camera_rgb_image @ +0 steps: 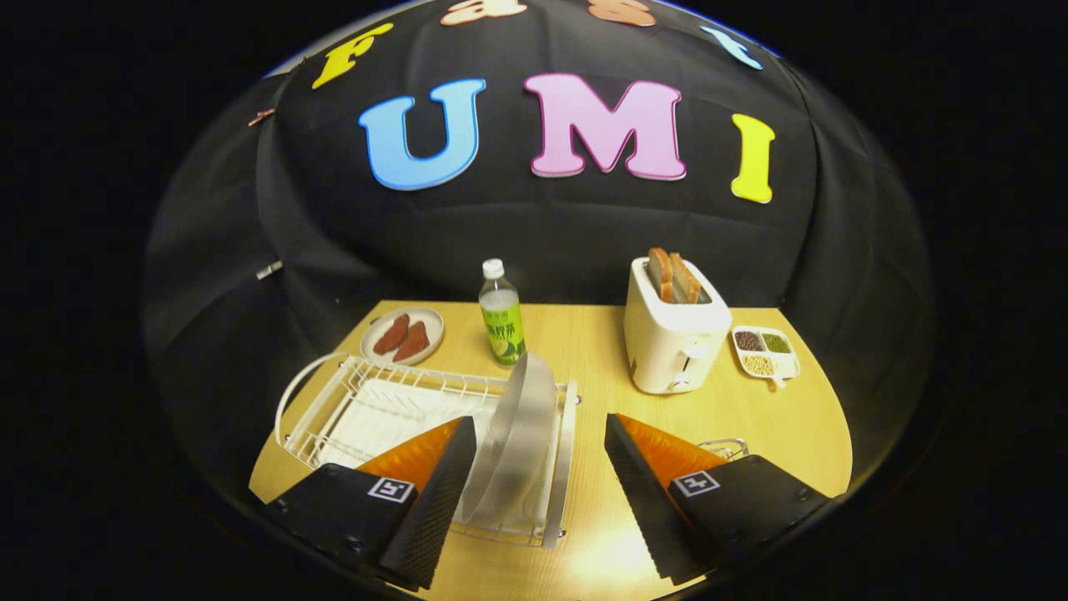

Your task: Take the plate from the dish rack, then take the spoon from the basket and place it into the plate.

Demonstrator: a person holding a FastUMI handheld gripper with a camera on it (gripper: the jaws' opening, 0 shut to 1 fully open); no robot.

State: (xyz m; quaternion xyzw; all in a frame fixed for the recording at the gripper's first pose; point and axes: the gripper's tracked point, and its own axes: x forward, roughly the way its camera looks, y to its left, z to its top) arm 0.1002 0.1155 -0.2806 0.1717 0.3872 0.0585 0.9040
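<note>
Gripper (541,480): fingers are standing wide apart, gripping nothing; hovering over the wooden table (776,417).
Plate (513,434): standing on edge in the dish rack (367,401), between the fingers, nearer the left one.
Handling: probably stiff, smooth, breakable; the exposed upper rim is looking like the best hold.
Basket (724,447): peeking out just beyond the right finger; spoon too hidden to tell.

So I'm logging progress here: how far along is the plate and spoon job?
Nothing is finished yet. The plate stands upright in the dish rack, and the gripper is open, its fingers either side of the plate, not touching. Lifting the plate and moving the spoon are left.
</note>
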